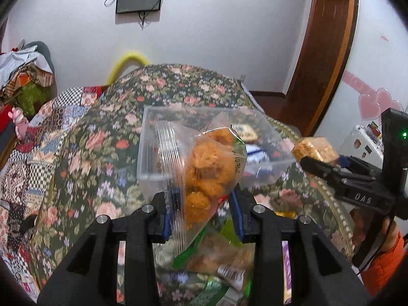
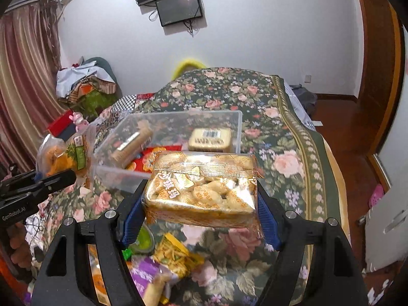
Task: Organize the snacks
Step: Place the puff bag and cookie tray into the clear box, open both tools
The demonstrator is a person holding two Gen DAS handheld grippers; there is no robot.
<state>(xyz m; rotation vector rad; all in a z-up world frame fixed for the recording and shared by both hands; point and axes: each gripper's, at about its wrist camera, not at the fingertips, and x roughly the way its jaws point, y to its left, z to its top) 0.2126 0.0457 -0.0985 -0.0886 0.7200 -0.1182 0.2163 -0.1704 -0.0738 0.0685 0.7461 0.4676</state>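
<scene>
A crinkly clear bag of orange fried snacks (image 1: pixel 206 176), lumpy and rough-crusted with a green printed edge, is pinched between the blue-padded fingers of the left gripper (image 1: pixel 201 211) and held up in the air just in front of a clear plastic box (image 1: pixel 148 153). The right gripper (image 2: pixel 201 211) is clamped on a flat rectangular cake packet (image 2: pixel 204 191) wrapped in glossy gold-patterned film with a crimped seam along its top, also raised at the near edge of the box. The box is a rigid, straight-walled see-through tub standing on a bed covered with a dark floral bedspread (image 2: pixel 275 153); inside it lie a round roll of biscuits (image 2: pixel 132 148), a pale squarish packet with a barcode (image 2: pixel 211 140) and a red wrapper (image 2: pixel 140 163). More soft packets lie loose on the bedspread below the grippers, among them a yellow bag of thin sticks (image 2: pixel 176 255) and a purple one (image 2: pixel 148 275). Two dark screens (image 2: pixel 176 0) hang on the white wall behind.
</scene>
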